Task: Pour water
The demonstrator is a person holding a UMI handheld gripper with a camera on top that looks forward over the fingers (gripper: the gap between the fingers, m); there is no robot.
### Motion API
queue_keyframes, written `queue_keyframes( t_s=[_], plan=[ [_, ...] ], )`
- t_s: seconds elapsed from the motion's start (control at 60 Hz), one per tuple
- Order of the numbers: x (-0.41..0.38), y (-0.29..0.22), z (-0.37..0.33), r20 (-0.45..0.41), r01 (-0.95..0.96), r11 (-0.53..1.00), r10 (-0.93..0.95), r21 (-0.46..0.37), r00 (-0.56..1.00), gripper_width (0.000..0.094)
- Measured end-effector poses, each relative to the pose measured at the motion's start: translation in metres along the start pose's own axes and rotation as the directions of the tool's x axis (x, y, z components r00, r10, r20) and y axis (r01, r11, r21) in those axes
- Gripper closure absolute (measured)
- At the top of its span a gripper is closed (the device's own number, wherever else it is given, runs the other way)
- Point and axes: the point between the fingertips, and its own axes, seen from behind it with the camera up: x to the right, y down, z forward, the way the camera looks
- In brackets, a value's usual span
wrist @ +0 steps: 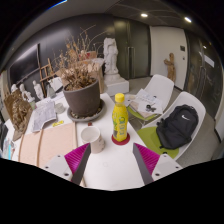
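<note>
Two magenta pads [76, 155] sit nearest the camera, one on each finger of the gripper [111, 158], which is held level and pointed forward over the white surface [105, 168]. Its fingers are spread wide apart and grip nothing. No hand or sleeve shows.

Just ahead of the fingers, roughly in line with the gap between them, stands a yellow bottle [120, 120] with a yellow cap, upright on a small red coaster [120, 141]. Just to its left, apart from it, stands a pale cup [91, 136], also upright and slightly nearer the left finger.

Beyond the cup is a dark pot [83, 100] holding a dried brown plant [78, 60]. Loose papers [43, 113] lie on the surface to the left of the pot. To the right, beyond the right finger, a black backpack [178, 127] rests on a white chair [193, 108] with a green cushion [156, 136]. A white statue [111, 55] stands farther back in the room.
</note>
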Motion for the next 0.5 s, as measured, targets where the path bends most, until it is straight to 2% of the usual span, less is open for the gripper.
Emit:
queue_keyframes(
  t_s=[0.25,0.5],
  plan=[
    [-0.029,0.023,-0.101,-0.037,0.075,0.997,-0.075,0.002,0.997,0.0073],
    [-0.044,0.035,-0.144,-0.078,0.133,0.991,-0.132,0.014,0.988,0.0075]
  ],
)
